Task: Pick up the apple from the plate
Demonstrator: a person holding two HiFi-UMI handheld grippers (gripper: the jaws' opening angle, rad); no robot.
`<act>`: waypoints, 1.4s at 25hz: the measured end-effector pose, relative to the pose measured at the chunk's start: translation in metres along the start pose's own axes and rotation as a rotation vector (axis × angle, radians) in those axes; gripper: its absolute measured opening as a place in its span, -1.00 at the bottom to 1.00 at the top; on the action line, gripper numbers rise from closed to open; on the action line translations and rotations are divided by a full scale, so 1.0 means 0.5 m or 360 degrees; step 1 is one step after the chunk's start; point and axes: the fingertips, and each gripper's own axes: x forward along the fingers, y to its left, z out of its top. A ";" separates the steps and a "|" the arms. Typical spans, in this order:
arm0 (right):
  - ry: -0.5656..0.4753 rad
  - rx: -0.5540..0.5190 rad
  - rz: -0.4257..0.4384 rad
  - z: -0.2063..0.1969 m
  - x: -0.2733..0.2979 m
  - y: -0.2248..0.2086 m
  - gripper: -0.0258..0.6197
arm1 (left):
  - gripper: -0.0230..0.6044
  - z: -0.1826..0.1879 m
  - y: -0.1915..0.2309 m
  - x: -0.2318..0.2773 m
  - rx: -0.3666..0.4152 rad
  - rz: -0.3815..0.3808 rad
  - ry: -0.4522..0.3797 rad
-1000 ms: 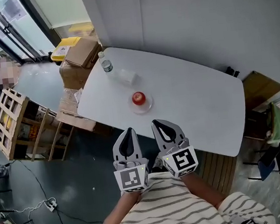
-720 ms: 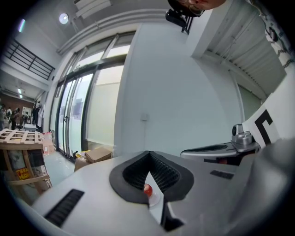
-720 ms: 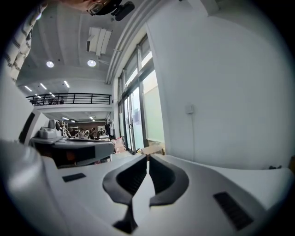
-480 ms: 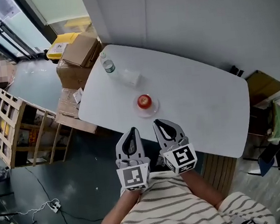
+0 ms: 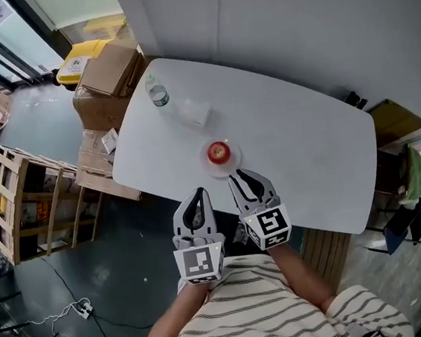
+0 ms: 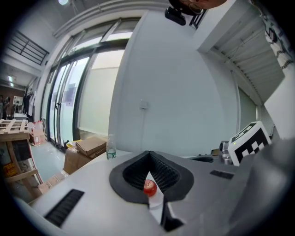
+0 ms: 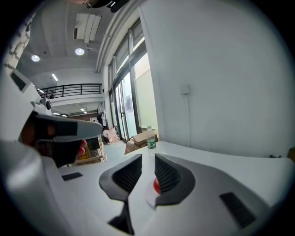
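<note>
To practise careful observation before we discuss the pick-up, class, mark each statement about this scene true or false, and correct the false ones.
1. The red apple lies on the round clear plate. True.
2. The right gripper grips the apple. False: its jaws have just been opening and stand slightly apart. Nothing is between them, and the apple lies ahead.
3. The clear plastic water bottle stands upright near a corner of the white table. True.
4. The left gripper has its jaws wide open. False: they are shut and hold nothing.
5. The brown cardboard boxes sit on the table. False: they are stacked beside it.
</note>
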 end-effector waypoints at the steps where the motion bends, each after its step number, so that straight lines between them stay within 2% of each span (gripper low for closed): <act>1: 0.0015 0.0006 -0.0007 -0.011 0.009 -0.008 -0.67 | -0.91 -0.003 0.000 0.005 0.0000 -0.0005 0.0006; 11: 0.0130 0.0060 -0.0069 -0.098 0.099 -0.062 -0.30 | -0.91 -0.027 0.021 0.034 0.0009 -0.0038 0.0080; 21: 0.0322 0.0074 -0.0031 -0.212 0.181 -0.090 0.01 | -0.91 -0.041 0.044 0.060 0.0029 -0.0012 0.0127; 29: 0.0443 0.0017 -0.0051 -0.274 0.242 -0.100 0.06 | -0.91 -0.051 0.053 0.074 0.0033 -0.0018 0.0162; 32: 0.0443 0.0030 -0.0046 -0.284 0.256 -0.101 0.08 | -0.91 -0.051 0.059 0.074 0.0018 0.0004 0.0201; 35: 0.0432 0.0013 -0.0064 -0.284 0.266 -0.106 0.08 | -0.91 -0.050 0.063 0.081 0.0021 0.0006 0.0187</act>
